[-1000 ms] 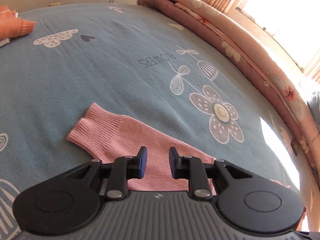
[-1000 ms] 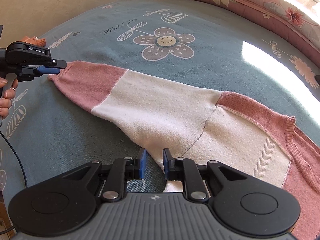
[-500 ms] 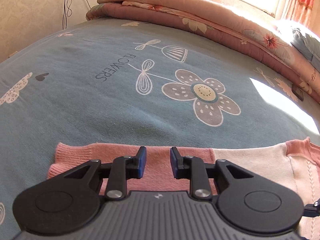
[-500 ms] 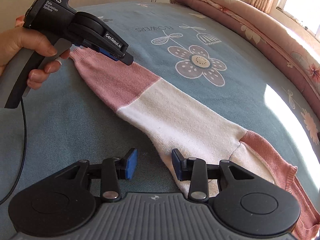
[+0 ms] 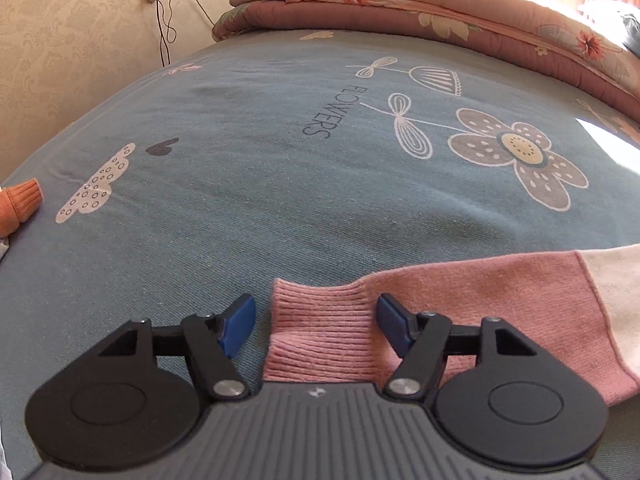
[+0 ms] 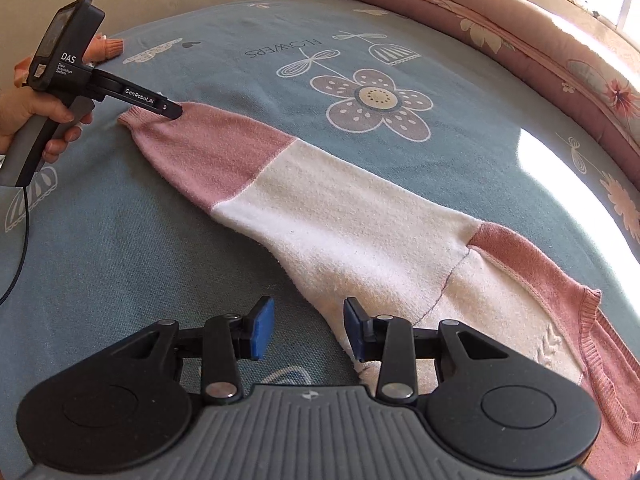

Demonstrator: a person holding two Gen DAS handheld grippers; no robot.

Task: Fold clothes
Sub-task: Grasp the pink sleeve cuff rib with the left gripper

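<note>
A pink and white knitted sweater lies flat on the blue flowered bed sheet, one sleeve stretched out to the left. My left gripper hangs low over the sleeve's ribbed pink cuff. Its jaws are opening, with the cuff between the blue pads and not pinched. In the right wrist view a hand holds that left gripper with its tip on the cuff. My right gripper stands open at the sleeve's near edge below the underarm. Its right fingertip is over white knit and bare sheet lies between the fingers.
A folded floral quilt runs along the bed's far edge below a window. An orange knitted garment lies at the bed's left edge. Cables hang on the wall behind. A bright sun patch falls on the sheet at right.
My left gripper slid along the sleeve to the cuff, sank lower and spread its fingers wider. My right gripper opened from nearly shut on the sleeve's edge, then held that width.
</note>
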